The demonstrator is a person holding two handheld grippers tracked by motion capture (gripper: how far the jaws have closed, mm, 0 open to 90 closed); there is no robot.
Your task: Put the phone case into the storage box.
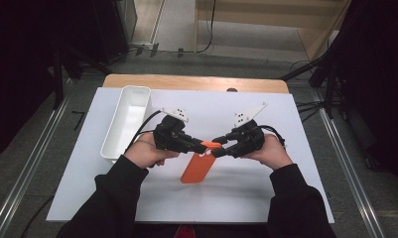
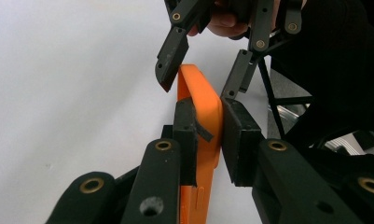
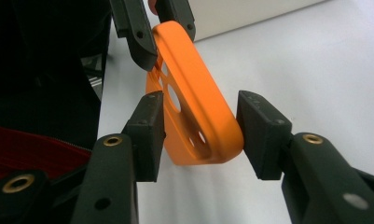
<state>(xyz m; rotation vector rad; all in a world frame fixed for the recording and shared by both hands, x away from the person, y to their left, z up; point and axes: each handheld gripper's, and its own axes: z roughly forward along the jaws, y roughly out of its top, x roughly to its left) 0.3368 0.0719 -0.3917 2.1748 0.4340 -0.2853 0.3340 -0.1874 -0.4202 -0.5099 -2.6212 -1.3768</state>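
The person holds an orange phone case (image 1: 196,166) between the two grippers above the white sheet (image 1: 236,193) that covers the table. The left gripper (image 1: 199,146) is clamped on one end of the case: in the left gripper view its two black pads (image 2: 187,135) press on either side of the orange edge (image 2: 205,112), which stands upright between them. The right gripper (image 1: 217,147) faces it from the other side, and its jaws are spread around the same end of the case without pressing it; in the right gripper view the rounded orange corner with its camera cut-outs (image 3: 194,121) sits between the pads (image 3: 264,130), with a gap visible on the right and the left pad close against the case's flat face. In the high view the case hangs tilted, its far end lifted into the grippers and its near end low over the sheet. A white tray (image 1: 119,144) lies along the left side of the sheet, well apart from the case
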